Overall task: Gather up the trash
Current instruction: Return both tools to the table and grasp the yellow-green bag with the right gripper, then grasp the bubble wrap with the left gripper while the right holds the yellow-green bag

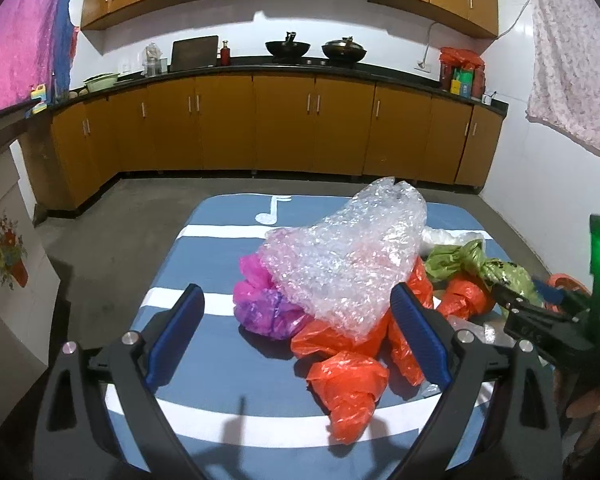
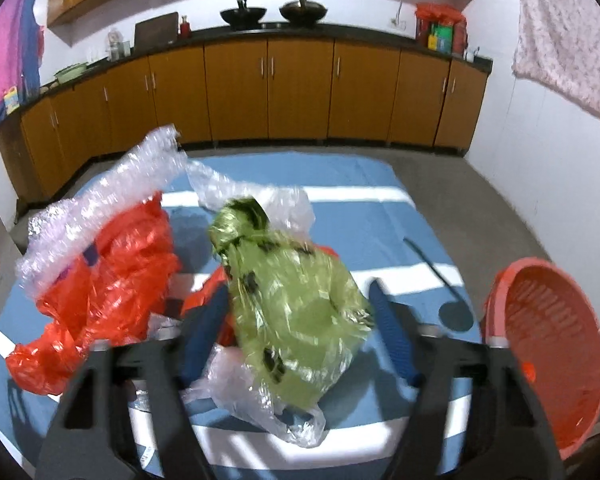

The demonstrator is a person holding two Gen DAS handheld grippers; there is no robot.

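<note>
A heap of plastic trash lies on a blue table with white stripes. It holds clear bubble wrap, a pink and purple bag, orange bags and a green bag. My left gripper is open, its jaws on either side of the heap's near left part. In the right wrist view my right gripper is open with the green bag between its jaws; a clear bag lies under it. The right gripper also shows in the left wrist view.
An orange slotted basket lies tilted at the table's right edge. Brown kitchen cabinets with a dark counter stand behind, across a grey floor. A white panel with a flower picture stands at the left.
</note>
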